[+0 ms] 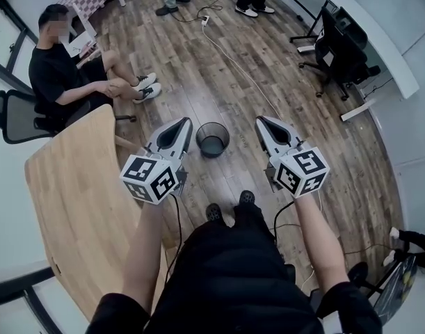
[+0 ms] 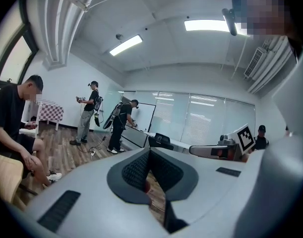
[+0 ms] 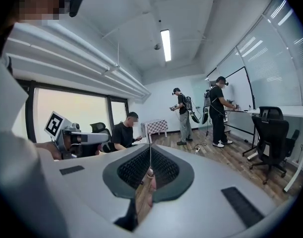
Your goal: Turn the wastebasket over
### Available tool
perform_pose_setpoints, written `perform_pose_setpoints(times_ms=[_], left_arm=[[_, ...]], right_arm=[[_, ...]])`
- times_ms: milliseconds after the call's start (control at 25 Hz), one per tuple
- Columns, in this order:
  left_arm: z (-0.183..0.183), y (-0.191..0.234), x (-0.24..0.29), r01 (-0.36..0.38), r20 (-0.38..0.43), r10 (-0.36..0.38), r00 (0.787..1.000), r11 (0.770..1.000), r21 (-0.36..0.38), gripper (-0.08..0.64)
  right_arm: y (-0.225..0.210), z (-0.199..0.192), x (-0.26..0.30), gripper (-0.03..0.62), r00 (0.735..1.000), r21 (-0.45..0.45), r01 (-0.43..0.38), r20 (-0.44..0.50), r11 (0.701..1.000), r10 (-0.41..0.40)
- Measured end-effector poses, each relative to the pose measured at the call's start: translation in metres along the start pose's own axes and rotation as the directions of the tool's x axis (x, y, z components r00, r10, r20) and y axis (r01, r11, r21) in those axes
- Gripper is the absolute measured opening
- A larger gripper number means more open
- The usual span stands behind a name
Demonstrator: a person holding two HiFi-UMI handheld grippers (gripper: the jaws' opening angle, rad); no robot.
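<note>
The wastebasket (image 1: 213, 139), dark and round, stands upright on the wooden floor (image 1: 198, 68) just ahead of the person's feet, with its open mouth facing up. In the head view it sits between the 2 grippers. The left gripper (image 1: 186, 122) and the right gripper (image 1: 261, 121) are held out nearly level, above the bin and touching nothing. In both gripper views the fingers (image 2: 136, 168) are pressed together with nothing between them, so neither tool holds anything.

The turning has not begun, and the step in hand looks like the reach. To do it well, both grippers should come down toward the rim, and the fingers must part before they arrive. Pinching the rim on 1 side while the other gripper steadies the opposite wall should let the bin roll over without skidding on the boards. It looks light, so a slow, guided tip seems safer than a flick
</note>
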State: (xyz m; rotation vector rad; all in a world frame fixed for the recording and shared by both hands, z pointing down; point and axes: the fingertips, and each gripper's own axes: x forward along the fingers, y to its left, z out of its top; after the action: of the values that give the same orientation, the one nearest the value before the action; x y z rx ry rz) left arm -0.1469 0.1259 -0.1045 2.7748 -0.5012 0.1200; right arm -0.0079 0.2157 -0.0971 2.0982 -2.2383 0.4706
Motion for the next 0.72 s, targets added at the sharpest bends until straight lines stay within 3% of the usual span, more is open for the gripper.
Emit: perform_pose_setpoints(times_ms=[720], left_arm=[[-0.031,0.019,0.04,-0.047,-0.08,0.043,0.996,0.998,-0.046,0.017]], right_arm=[[-0.032,-0.031,0.04,0.034,0.989,0.011,-0.06,-0.136,0.998,0.061]])
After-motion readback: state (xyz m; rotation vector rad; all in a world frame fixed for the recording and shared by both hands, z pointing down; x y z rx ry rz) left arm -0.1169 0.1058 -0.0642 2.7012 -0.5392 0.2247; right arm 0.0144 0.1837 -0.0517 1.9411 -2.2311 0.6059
